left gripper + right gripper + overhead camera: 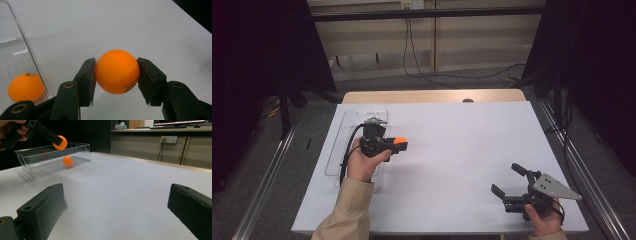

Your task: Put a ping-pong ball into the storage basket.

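My left gripper (400, 142) is shut on an orange ping-pong ball (117, 71), held above the white table beside the right wall of a clear plastic box (343, 145). In the right gripper view the held ball (60, 142) hangs just above the box's near rim (50, 151). A second orange ball (25, 87) lies inside the box (27, 50); the right gripper view shows this second ball (67, 160) on the box floor. My right gripper (508, 180) rests open near the table's front right, its jaws wide apart with nothing between them (115, 202).
The white table top (452, 145) stretches between the two hands. Metal rails (582, 165) run along both sides of the table. A cable (422, 70) hangs across the floor behind the far edge.
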Motion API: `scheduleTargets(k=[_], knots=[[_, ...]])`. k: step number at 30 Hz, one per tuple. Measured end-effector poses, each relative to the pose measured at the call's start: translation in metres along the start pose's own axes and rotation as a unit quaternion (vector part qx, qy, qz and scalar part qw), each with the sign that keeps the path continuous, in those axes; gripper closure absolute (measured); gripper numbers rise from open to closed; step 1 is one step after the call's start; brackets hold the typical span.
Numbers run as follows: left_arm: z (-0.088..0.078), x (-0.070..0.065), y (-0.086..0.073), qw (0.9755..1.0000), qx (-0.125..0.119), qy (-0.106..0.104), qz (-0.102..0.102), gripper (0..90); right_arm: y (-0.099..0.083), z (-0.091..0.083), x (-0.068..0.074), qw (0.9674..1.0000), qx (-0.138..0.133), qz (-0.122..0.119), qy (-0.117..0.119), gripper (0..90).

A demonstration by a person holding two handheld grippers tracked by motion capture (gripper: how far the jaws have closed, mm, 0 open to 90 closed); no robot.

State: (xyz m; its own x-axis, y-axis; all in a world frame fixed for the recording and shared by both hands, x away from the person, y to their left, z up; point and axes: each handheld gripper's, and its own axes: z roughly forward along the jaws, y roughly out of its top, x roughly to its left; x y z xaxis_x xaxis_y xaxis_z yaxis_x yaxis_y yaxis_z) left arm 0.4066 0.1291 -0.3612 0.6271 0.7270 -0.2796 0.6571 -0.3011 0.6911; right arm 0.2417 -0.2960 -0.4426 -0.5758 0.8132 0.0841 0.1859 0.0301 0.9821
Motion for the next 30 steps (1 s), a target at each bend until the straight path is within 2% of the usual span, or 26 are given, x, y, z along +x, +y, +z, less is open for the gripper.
scheduleTargets(k=[9, 11, 30], knots=[[-0.0024, 0.0020, 0.0002, 1.0000, -0.001, 0.000, -0.007, 50.9, 0.0001, -0.0002, 0.0000, 1.0000, 0.000, 0.000, 0.000, 0.8], [-0.0034, 0.0031, 0.0004, 1.0000, 0.000, 0.002, -0.002, 51.0, 0.0000, -0.0001, -0.0001, 1.0000, 0.000, 0.000, 0.000, 0.8], [-0.0091, 0.0084, 0.0004, 1.0000, -0.002, 0.004, -0.005, 51.0, 0.0002, 0.0002, 0.0001, 1.0000, 0.000, -0.001, 0.001, 0.8]])
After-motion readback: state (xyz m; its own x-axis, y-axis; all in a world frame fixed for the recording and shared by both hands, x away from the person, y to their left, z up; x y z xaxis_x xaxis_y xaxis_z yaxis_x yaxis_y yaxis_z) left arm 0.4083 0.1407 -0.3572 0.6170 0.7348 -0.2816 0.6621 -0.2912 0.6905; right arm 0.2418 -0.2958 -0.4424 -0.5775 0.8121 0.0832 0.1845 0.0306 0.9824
